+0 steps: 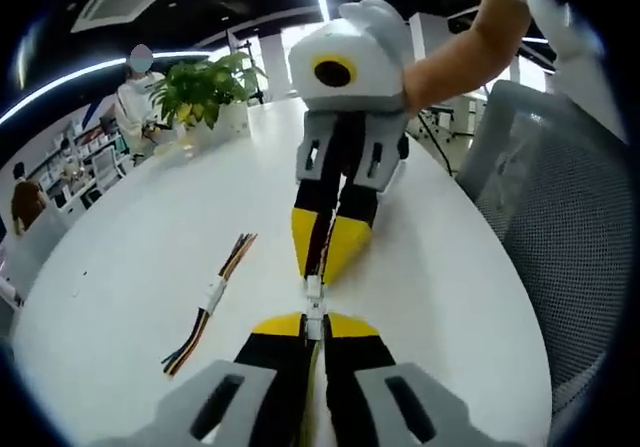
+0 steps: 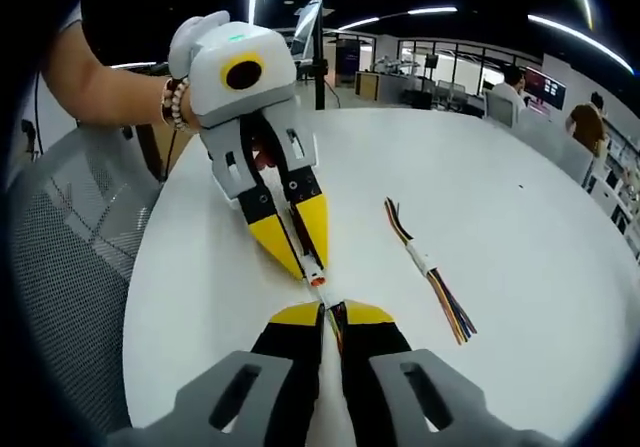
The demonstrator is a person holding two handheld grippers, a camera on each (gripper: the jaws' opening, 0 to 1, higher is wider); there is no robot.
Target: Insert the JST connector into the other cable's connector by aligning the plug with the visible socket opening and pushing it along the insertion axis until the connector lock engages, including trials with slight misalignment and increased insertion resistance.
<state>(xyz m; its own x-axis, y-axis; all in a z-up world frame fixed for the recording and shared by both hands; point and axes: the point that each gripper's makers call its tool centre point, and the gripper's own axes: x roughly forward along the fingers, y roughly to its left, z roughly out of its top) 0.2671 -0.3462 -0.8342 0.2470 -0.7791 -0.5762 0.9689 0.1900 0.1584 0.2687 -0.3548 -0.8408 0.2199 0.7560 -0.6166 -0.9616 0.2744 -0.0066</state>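
Both tongs closed, left tongs [image 1: 314, 324] and right tongs [image 2: 331, 314] each pinching a connector [image 1: 314, 302], meeting at frame centre above the tabletop [image 1: 450, 267]. Plugs touching; looks mid-insertion, lock unconfirmed. Spare cable [image 2: 430, 267] right.

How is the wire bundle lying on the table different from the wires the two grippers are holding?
The loose cable lies flat on the white table, off to one side, touched by nothing; the held connectors are pinched between the left gripper and right gripper, tip to tip. The loose cable's coloured wires show fully; the held wires are mostly hidden by the jaws. Both have a small white connector.
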